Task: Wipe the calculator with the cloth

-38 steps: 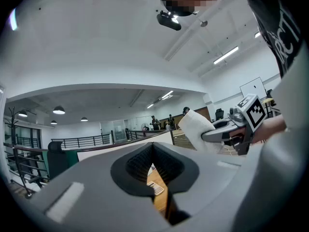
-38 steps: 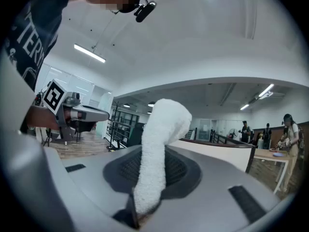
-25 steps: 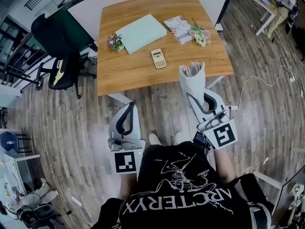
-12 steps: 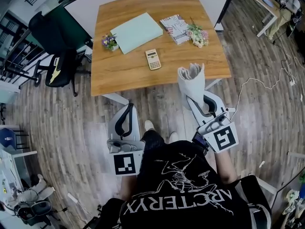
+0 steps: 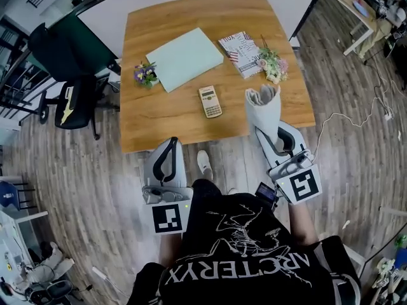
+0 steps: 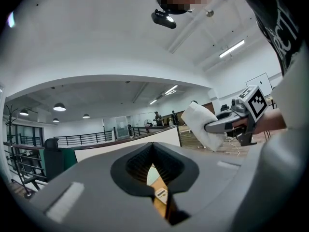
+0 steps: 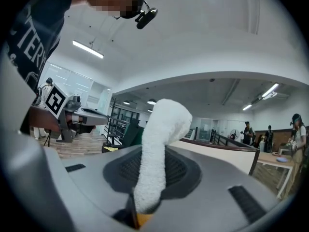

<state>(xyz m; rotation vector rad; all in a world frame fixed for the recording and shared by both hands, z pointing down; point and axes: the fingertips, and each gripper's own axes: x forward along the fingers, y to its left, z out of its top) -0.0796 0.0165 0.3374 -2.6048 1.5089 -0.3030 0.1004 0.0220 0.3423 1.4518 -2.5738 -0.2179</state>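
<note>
A beige calculator (image 5: 210, 101) lies flat on the wooden table (image 5: 178, 113), near its front edge. My right gripper (image 5: 272, 132) is shut on a white cloth (image 5: 262, 105), which stands up from the jaws and hangs over the table's front right part, just right of the calculator. The same cloth (image 7: 157, 149) fills the middle of the right gripper view. My left gripper (image 5: 167, 161) is held low in front of the table, shut and empty. Through its narrow slit in the left gripper view, a sliver of the calculator (image 6: 161, 193) shows.
On the table lie a pale green folder (image 5: 184, 58), a patterned booklet (image 5: 240, 45), a flower bunch (image 5: 273, 65) near the cloth, and a small flower pot (image 5: 145, 75). A black office chair (image 5: 67, 75) stands to the left. A cable (image 5: 346, 110) trails on the floor to the right.
The table has drawn closer in the head view. My right gripper has carried the cloth forward, from in front of the table's edge to over it beside the calculator.
</note>
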